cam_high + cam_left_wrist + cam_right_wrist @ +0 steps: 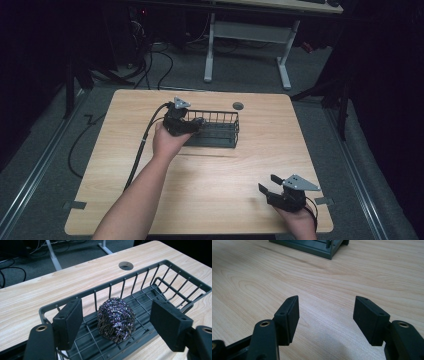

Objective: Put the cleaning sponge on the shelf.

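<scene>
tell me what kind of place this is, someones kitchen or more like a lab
More likely a lab or recording workspace than a kitchen: a bare wooden table on grey carpet, a desk frame and loose floor cables behind it, dark surroundings. The wire basket holding a steel scourer looks like a prop.

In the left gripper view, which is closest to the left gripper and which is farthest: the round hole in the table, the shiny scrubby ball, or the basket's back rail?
1. Scrubby ball: between the open jaws of the left gripper, inside the basket.
2. Basket's back rail: just behind the ball.
3. Round hole: in the table beyond the basket.
</scene>
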The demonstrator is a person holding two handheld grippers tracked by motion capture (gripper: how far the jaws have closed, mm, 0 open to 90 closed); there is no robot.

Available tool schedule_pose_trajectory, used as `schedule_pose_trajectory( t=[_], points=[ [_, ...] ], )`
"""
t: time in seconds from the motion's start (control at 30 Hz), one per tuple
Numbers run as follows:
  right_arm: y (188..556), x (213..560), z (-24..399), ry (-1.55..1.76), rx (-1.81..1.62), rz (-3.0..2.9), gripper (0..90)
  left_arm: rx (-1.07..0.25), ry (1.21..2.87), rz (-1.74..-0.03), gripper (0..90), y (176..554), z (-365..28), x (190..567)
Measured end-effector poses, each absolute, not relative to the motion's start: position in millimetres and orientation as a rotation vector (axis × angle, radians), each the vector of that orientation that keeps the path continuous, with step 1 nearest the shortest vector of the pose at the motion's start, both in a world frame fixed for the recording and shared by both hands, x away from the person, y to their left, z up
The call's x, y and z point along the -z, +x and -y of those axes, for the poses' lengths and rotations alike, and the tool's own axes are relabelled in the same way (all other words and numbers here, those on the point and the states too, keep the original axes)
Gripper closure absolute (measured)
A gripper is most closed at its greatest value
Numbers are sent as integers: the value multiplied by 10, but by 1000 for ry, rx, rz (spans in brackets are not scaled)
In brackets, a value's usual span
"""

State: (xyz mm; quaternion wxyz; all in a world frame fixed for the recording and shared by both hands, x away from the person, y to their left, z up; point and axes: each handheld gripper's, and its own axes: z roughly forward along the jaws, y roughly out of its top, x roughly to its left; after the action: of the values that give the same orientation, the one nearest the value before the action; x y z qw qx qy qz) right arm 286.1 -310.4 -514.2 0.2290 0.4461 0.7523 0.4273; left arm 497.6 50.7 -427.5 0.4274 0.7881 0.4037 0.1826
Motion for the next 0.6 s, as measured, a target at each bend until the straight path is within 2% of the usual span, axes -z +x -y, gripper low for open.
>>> schedule_pose_trajectory(
  t=[0.33,0.6],
  points=[
    [2857,5133,3108,1228,-1176,-2065,379,-448,1944,-1003,249,4710,-753,4263],
    [2852,5129,3093,1211,-1170,-2071,379,-439,1921,-992,247,4350,-1076,4333]
  ],
)
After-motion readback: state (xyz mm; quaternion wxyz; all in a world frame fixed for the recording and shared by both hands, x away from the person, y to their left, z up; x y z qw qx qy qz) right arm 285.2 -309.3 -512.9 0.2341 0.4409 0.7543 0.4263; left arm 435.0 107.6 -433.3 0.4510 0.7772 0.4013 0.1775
